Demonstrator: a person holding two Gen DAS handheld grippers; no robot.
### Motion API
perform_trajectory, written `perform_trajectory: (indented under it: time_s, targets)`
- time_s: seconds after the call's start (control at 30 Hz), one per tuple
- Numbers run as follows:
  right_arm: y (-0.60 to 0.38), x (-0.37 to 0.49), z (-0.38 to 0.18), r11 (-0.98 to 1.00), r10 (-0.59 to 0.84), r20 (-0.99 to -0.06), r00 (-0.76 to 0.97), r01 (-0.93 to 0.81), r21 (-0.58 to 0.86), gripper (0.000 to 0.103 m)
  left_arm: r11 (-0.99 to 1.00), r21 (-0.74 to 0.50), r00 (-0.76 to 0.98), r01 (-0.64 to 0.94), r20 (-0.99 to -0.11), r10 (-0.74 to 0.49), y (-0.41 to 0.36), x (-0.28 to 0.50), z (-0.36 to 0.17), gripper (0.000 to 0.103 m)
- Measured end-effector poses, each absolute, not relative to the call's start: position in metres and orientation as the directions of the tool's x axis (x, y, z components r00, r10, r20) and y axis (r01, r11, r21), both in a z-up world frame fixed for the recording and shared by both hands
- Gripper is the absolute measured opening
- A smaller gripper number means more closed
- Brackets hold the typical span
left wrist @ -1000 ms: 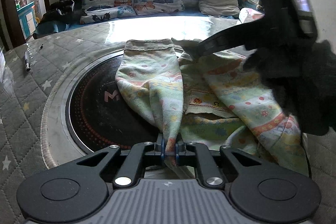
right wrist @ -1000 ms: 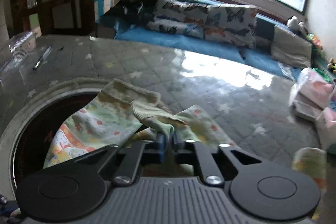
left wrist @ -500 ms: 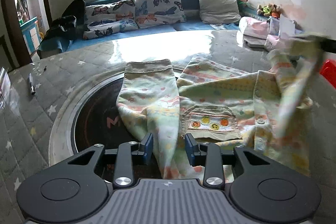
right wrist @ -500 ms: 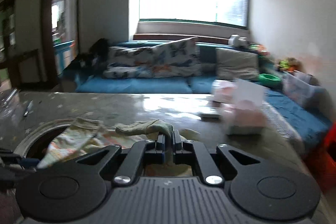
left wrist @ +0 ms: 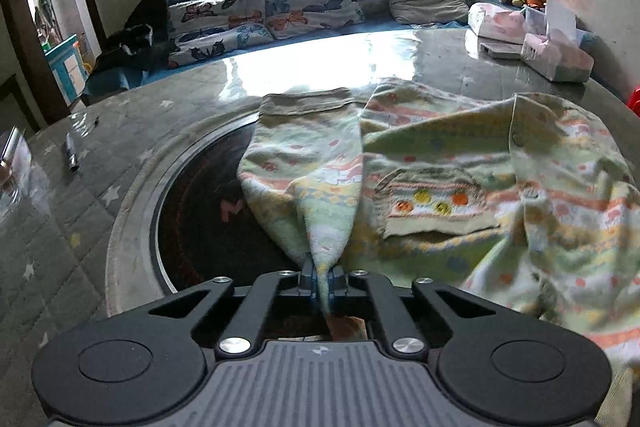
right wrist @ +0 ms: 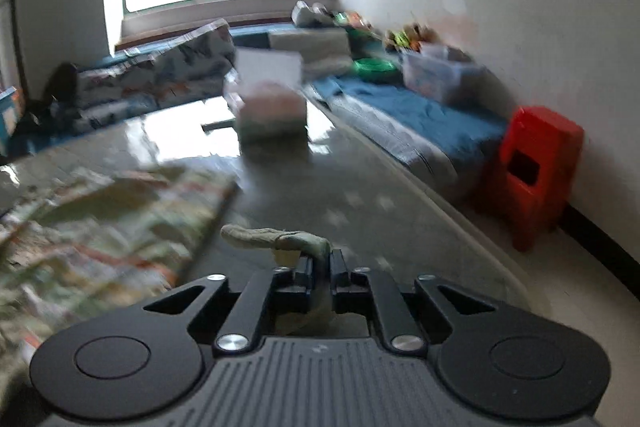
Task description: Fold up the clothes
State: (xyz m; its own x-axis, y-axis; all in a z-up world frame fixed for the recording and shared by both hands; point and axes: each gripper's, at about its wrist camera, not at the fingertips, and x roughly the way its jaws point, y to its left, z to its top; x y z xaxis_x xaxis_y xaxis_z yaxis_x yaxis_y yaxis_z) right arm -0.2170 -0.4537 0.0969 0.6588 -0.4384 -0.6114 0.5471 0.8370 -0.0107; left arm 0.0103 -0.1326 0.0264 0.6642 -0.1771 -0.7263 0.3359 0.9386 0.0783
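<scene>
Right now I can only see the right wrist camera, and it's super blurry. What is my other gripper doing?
Observer: The left gripper is shut on a pinched fold of one sleeve of the shirt.
Operator: Which way up is the shirt?
Observer: Its pocket, with little coloured dots on it, faces up.
Operator: What's under that sleeve?
Observer: A dark round plate set into the table; the sleeve drapes over its edge.
</scene>
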Motion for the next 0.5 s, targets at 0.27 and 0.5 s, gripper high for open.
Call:
perform_trajectory:
  time_s: [0.27,0.5]
  targets:
    - [-0.461,-0.214,0.09,0.814,-0.496,-0.593,0.635,0.577,-0.063,0.033,0.946,0.063,0.658,0.317,-0.734,-0.172,-0.111,-0.023,0.029,0.004]
    - [-0.45,-0.18,0.101,0.867,-0.445,-0.563,0.696,0.493,-0.075,0.036,0.951,0.05,0.639,0.306,-0.751,-0.166,-0.094,-0.036,0.038,0.005]
